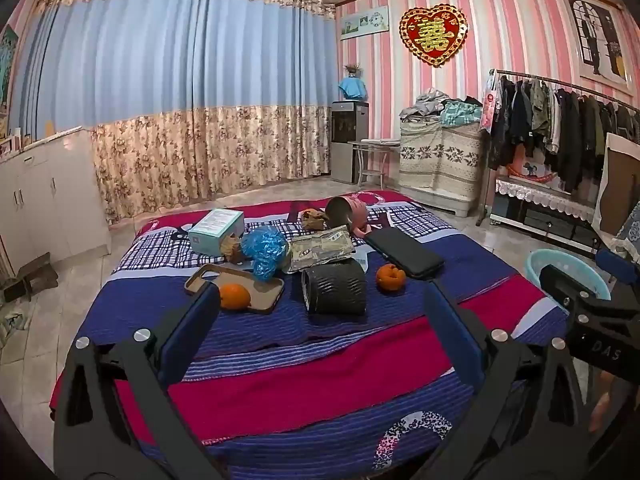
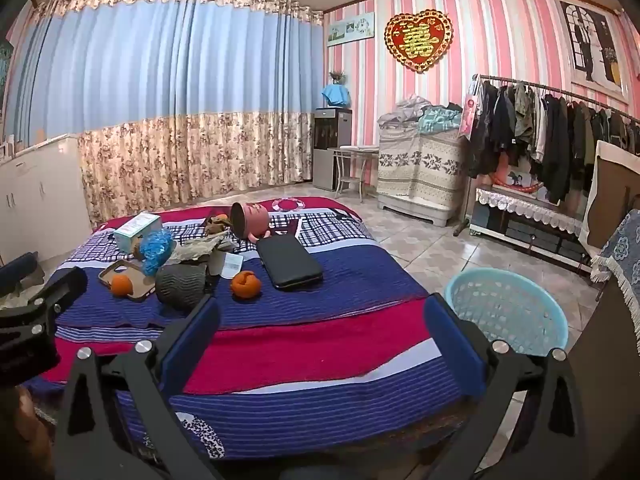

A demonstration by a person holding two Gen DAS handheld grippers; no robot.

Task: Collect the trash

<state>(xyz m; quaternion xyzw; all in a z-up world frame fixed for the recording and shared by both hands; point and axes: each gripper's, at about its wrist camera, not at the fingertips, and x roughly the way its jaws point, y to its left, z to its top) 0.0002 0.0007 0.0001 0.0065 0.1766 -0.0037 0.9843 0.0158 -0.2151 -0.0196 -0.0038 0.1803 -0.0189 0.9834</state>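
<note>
Both grippers hover open and empty above the near end of the bed (image 1: 320, 364). In front of the left gripper (image 1: 321, 300), further up the bed, lie a crumpled blue plastic bag (image 1: 266, 250), brown paper wads (image 1: 233, 246), a flattened foil wrapper (image 1: 322, 248) and a split-open orange (image 1: 390, 277). The right wrist view has the same pile: blue bag (image 2: 158, 250), wrapper (image 2: 198, 250), split orange (image 2: 245, 285), white paper slip (image 2: 233, 266). The right gripper (image 2: 323, 308) is well short of them. A light blue basket (image 2: 560, 320) stands on the floor right of the bed.
Also on the bed are a black ribbed cylinder (image 1: 336, 290), a phone case (image 1: 264, 300) with a whole orange (image 1: 235, 296) on it, a teal box (image 1: 216, 228), a black wallet (image 1: 404, 250) and a tipped pink cup (image 1: 352, 212). White cabinets stand left, a clothes rack (image 2: 560, 132) right.
</note>
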